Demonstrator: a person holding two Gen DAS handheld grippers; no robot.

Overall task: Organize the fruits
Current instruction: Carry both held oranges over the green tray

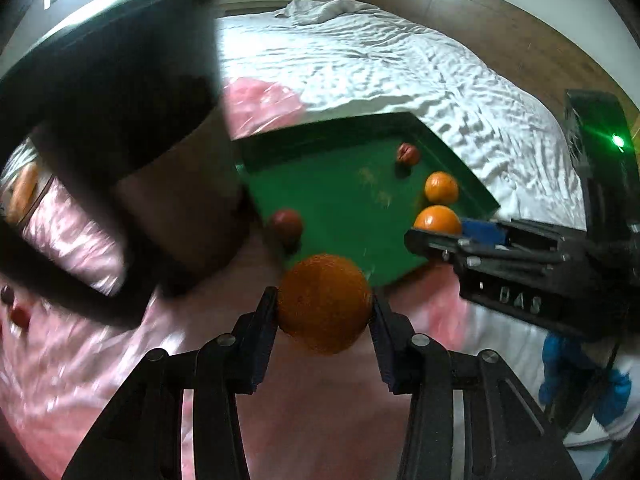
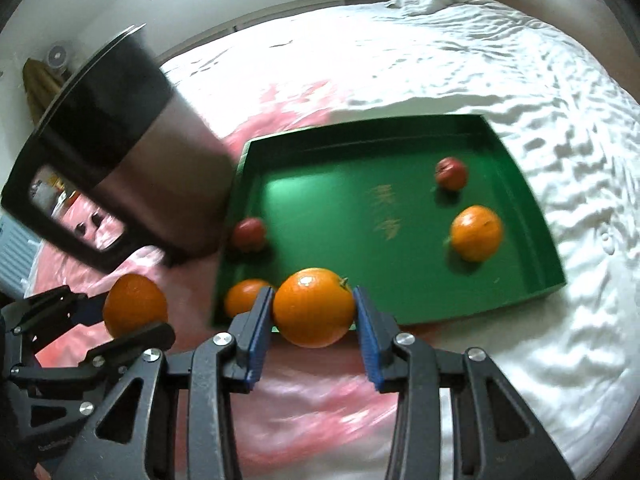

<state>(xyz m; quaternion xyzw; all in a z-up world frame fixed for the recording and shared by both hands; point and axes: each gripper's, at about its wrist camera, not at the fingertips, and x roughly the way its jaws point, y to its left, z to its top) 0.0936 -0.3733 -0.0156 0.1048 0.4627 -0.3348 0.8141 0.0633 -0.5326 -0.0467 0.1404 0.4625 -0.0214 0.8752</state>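
Observation:
My left gripper [image 1: 324, 300] is shut on an orange [image 1: 324, 320], held above pink plastic just short of the green tray's [image 1: 320, 136] near corner. In the right wrist view my right gripper [image 2: 313, 296] is shut on a second orange [image 2: 314, 312] over the tray's [image 2: 520, 196] front edge. The left gripper [image 2: 128, 320] and its orange [image 2: 134, 300] show at lower left there. Inside the tray lie two red apples [image 2: 451, 172] [image 2: 248, 232] and two oranges [image 2: 476, 232] [image 2: 246, 296]. The right gripper [image 1: 440, 236] enters the left wrist view from the right.
A tall dark metal jug [image 2: 132, 152] with a black handle stands against the tray's left side. Pink plastic sheet [image 2: 304, 412] covers the near part of the white bed [image 2: 440, 60]. A wooden headboard [image 1: 480, 12] lines the far side.

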